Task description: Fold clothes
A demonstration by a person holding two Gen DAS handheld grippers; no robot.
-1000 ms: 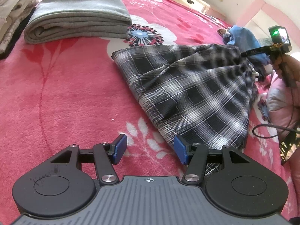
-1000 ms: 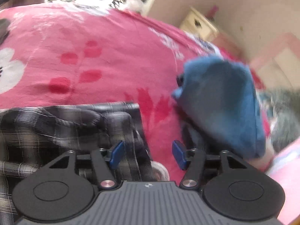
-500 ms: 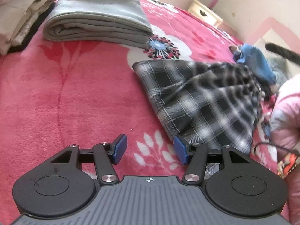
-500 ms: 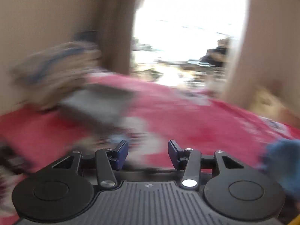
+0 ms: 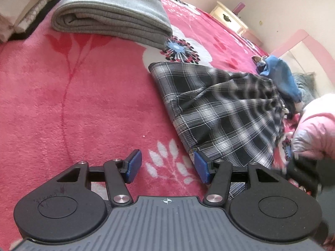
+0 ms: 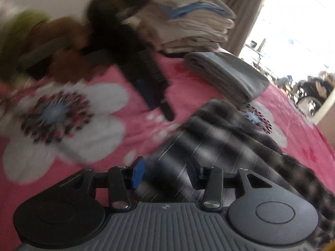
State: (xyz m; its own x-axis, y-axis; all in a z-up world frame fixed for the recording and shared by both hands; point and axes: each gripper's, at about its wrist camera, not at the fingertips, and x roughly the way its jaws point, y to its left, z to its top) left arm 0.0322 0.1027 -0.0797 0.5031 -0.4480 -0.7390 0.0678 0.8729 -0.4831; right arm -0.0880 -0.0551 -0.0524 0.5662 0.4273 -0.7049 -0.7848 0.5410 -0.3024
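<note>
Blue pads are seen on the left gripper (image 5: 166, 168), whose jaws stand moderately apart with nothing between them, only the pink flowered fleece blanket (image 5: 73, 104) of the bed below. Its right pad lies just beside the near corner of the black-and-white plaid garment (image 5: 222, 113), which is spread rumpled on the blanket to the right. The right gripper (image 6: 167, 174) is held over the same plaid cloth; its jaws are partly apart and closing, but through the blur it cannot be told whether cloth is pinched. Farther off, a folded grey garment (image 5: 113, 12) lies near a pale stack (image 6: 194, 27). A single layer may be caught, so the fold could go askew. No readable writing is seen.
</note>
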